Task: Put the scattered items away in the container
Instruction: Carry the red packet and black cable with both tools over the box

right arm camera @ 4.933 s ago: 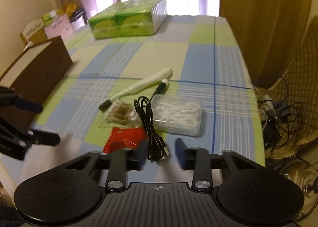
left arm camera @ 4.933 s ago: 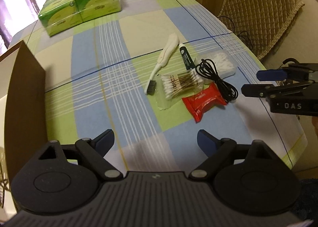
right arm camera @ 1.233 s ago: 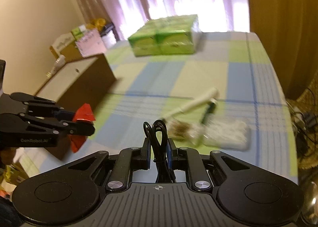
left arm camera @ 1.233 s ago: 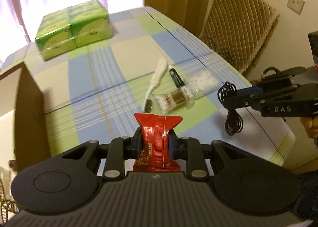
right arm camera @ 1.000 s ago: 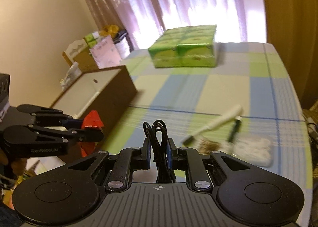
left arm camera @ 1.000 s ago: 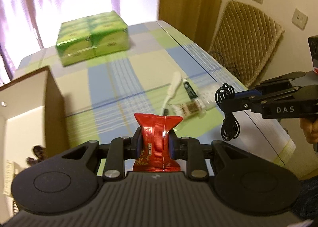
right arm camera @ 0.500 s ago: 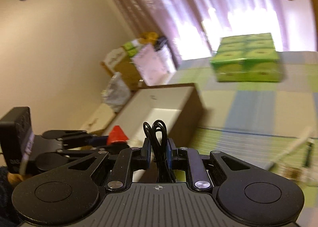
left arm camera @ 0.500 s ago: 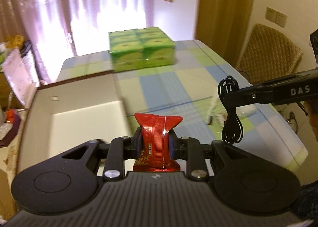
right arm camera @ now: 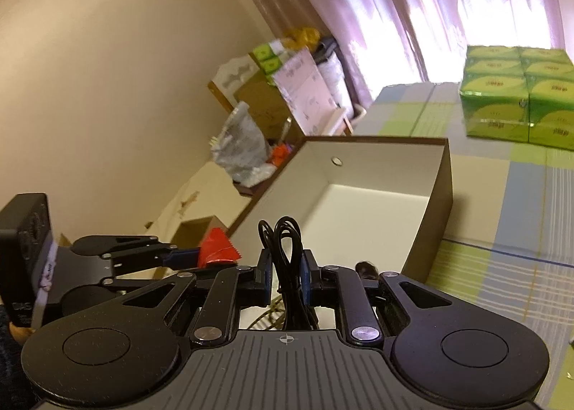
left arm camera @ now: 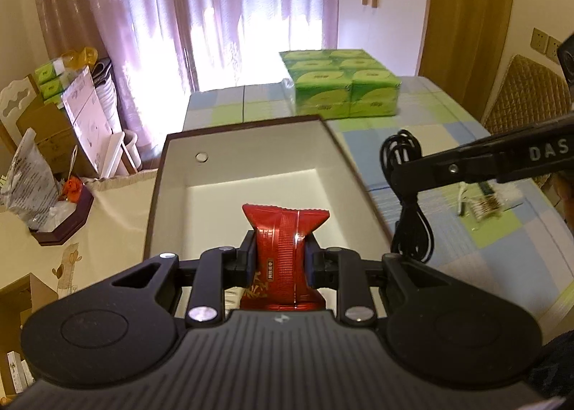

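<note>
**Both grippers loaded at the open box**

Left wrist view, left to right: clutter of bags and cartons (left arm camera: 53, 144) stood on the floor beside the table. The box (left arm camera: 168, 173), brown outside and white inside, sat open at the table's left edge with nothing visible on its floor. The left gripper (left arm camera: 280, 262) was clamped on a red packet (left arm camera: 283, 230), held upright between the pads, its top flaring out above them; the packet hung over the near part of the box opening. To the right, the right gripper (left arm camera: 398, 173) reached in from the frame edge, pinching a coiled black cable (left arm camera: 409, 201) that dangled just outside the box's right wall. Behind, a green pack of tissues (left arm camera: 344, 83) rested on the checked tablecloth (left arm camera: 502, 252). At far right, a bag of cotton swabs (left arm camera: 484, 205) lay on the cloth; items next to it were too blurred to identify.

Right wrist view, left to right: the left gripper (right arm camera: 193, 255) with the red packet (right arm camera: 217, 246) stood at the box's near left corner. The right gripper (right arm camera: 285, 277) was closed tight on the black cable (right arm camera: 283, 241), loops standing up above the pads. The box (right arm camera: 437, 201) lay directly ahead, the tissues (right arm camera: 516, 108) beyond.
</note>
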